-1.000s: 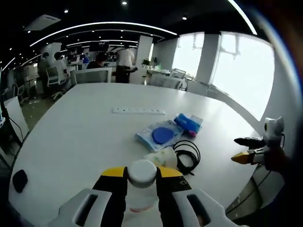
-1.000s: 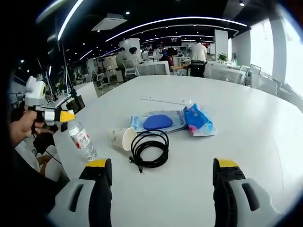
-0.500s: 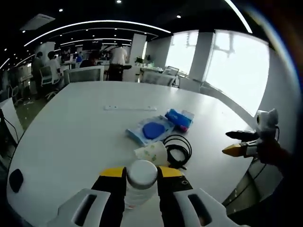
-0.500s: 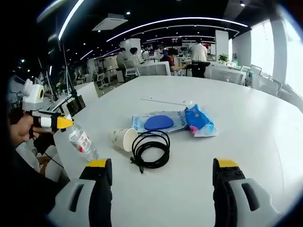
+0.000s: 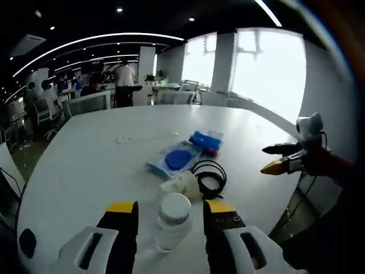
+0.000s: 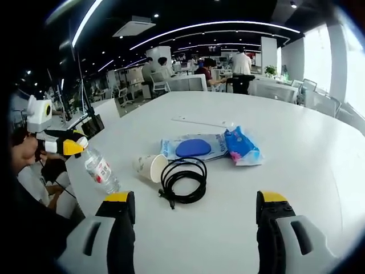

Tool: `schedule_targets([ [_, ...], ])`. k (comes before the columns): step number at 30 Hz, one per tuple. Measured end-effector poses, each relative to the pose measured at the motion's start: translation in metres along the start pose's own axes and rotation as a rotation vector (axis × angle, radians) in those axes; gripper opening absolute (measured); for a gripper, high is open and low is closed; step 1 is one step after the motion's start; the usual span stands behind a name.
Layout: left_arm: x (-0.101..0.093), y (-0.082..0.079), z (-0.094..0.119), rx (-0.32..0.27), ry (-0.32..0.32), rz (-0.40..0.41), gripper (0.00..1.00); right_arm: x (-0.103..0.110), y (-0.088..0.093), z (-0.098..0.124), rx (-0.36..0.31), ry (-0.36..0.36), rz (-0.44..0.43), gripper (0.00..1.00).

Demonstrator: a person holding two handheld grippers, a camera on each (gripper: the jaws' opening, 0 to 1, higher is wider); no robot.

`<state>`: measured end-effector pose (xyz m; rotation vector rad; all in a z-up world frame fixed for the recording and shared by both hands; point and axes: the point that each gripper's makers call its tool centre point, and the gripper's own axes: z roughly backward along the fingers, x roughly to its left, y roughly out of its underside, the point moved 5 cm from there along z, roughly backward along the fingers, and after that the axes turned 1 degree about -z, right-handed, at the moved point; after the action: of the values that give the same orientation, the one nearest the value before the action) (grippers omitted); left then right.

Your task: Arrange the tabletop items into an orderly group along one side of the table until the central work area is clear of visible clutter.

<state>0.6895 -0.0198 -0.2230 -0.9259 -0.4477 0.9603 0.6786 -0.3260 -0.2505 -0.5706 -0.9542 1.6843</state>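
Open-plan office space with curved ceiling light strips and bright windows surrounds a large white oval table [image 5: 74, 165] [image 6: 296, 148]. People sit and stand at desks far beyond it.

From the left gripper view, the left gripper [image 5: 170, 214] with yellow-tipped black jaws stands spread apart. A clear plastic water bottle with a white cap [image 5: 171, 220] stands upright between the jaws, a gap showing on each side, so nothing pinches it. Just ahead of the bottle lies a white paper cup [image 5: 181, 184] on its side, and touching it on the right is a coiled black cable [image 5: 211, 177]. Farther ahead lies a flat clear packet holding a blue oval pad [image 5: 175, 159], with a blue tissue packet [image 5: 206, 141] beside its far right end. Beyond these lies a long white power strip [image 5: 145, 137].

From the right gripper view, the right gripper [image 6: 191, 205] hangs over the near table edge, jaws spread wide and holding nothing. Straight ahead of it lie the cable [image 6: 183, 180], the cup [image 6: 150, 168], the pad packet [image 6: 193, 147] and the tissue packet [image 6: 242, 146]. The bottle [image 6: 101, 170] stands well to the left, below the left gripper [image 6: 77, 145], which a hand [image 6: 25, 154] holds.
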Motion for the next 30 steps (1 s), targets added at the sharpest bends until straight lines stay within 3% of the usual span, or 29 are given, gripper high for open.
schedule_targets([
  [9, 0.010, -0.015, -0.002, -0.029, 0.138, -0.105, 0.35, 0.005, -0.002, -0.003, 0.006, -0.011, 0.019, 0.84],
  [11, 0.013, -0.019, -0.003, -0.037, 0.163, -0.114, 0.39, 0.005, -0.003, -0.003, 0.005, -0.009, 0.018, 0.84],
  [12, 0.012, -0.021, -0.004, -0.030, 0.210, -0.120, 0.39, 0.005, -0.003, -0.003, 0.003, -0.007, 0.016, 0.84],
  [14, 0.011, -0.022, -0.004, -0.028, 0.262, -0.177, 0.39, 0.006, -0.003, -0.003, 0.003, -0.006, 0.013, 0.84],
  [18, 0.003, -0.013, -0.006, 0.049, 0.365, -0.341, 0.42, 0.009, -0.001, -0.003, 0.013, -0.005, 0.016, 0.84],
  [19, 0.002, -0.010, -0.008, 0.070, 0.378, -0.388, 0.42, 0.010, 0.000, -0.003, 0.016, -0.004, 0.015, 0.84],
  [22, 0.002, -0.010, -0.010, 0.066, 0.390, -0.420, 0.35, 0.009, 0.001, -0.003, 0.019, -0.003, 0.015, 0.84],
  [26, -0.001, -0.015, -0.012, 0.035, 0.432, -0.424, 0.26, 0.009, 0.001, -0.003, 0.015, 0.003, 0.006, 0.83],
  [30, 0.002, -0.012, -0.016, 0.058, 0.433, -0.448, 0.22, 0.009, 0.003, -0.003, 0.019, 0.007, 0.007, 0.83],
])
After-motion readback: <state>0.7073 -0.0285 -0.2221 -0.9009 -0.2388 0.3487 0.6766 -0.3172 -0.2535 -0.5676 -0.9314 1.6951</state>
